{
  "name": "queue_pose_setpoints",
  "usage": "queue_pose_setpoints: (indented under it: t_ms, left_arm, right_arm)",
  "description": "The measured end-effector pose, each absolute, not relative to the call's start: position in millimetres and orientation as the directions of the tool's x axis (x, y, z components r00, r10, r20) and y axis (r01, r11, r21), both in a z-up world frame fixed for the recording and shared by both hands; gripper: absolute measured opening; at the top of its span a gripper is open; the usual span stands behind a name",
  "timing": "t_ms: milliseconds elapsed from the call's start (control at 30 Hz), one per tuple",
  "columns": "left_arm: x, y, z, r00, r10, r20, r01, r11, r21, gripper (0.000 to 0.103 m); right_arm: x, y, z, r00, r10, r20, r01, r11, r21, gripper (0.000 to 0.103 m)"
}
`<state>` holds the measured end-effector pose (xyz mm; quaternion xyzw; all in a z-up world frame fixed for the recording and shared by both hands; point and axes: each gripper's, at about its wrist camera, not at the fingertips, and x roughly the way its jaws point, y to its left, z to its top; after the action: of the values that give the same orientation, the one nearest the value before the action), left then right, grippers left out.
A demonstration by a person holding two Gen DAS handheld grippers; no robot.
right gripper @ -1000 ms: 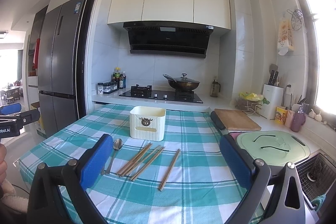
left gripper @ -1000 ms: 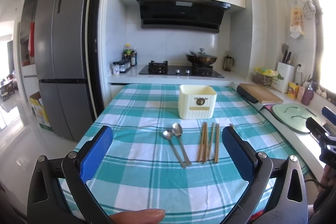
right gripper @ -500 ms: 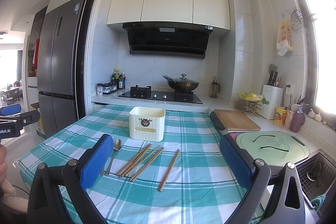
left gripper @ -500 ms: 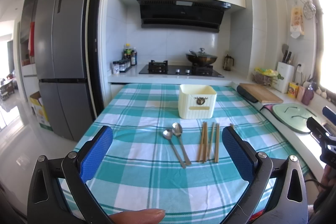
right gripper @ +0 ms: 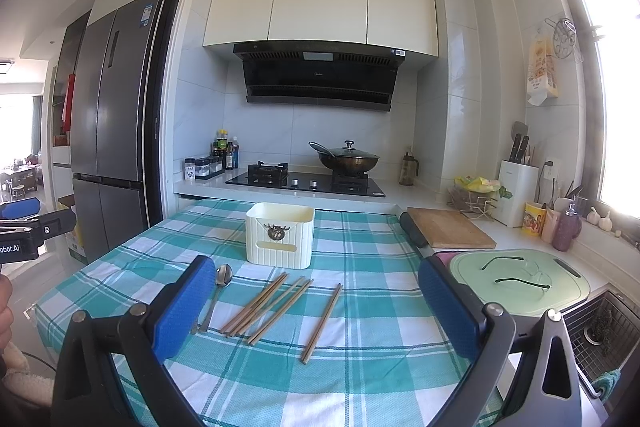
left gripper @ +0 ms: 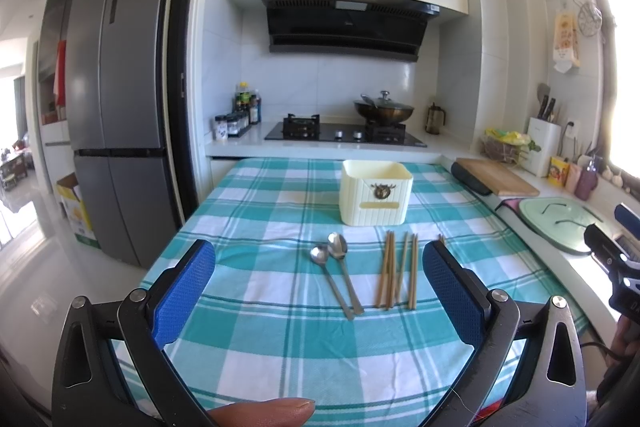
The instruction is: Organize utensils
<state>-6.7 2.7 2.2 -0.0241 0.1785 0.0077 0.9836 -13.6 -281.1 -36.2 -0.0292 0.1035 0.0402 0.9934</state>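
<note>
Left wrist view: my left claw (left gripper: 318,283) and right claw (right gripper: 316,301) both gape wide, empty, w/ spoons (left gripper: 336,273) & chopsticks (left gripper: 396,275) flat on cloth (left gripper: 260,343) before the caddy (left gripper: 375,191).

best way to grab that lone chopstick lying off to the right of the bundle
Take the lone chopstick near mid-length, from straight above, with the right gripper, whose jaws are wide open, across its thin width. It lies flat on the checked tablecloth, apart from the chopstick bundle, so both fingers probably have room. The cream holder stands behind.
</note>
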Motion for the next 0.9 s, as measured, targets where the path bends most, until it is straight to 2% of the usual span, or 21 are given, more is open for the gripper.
queue_pose_setpoints:
  t_ms: [900]
  left_arm:
    - [-6.7,1.1,-3.0,0.934,0.004,-0.357,-0.022,0.999,-0.046,0.103]
  right_arm:
    - [-13.9,-281.3,-36.8,0.975,0.073,-0.209,-0.085,0.995,-0.049,0.103]
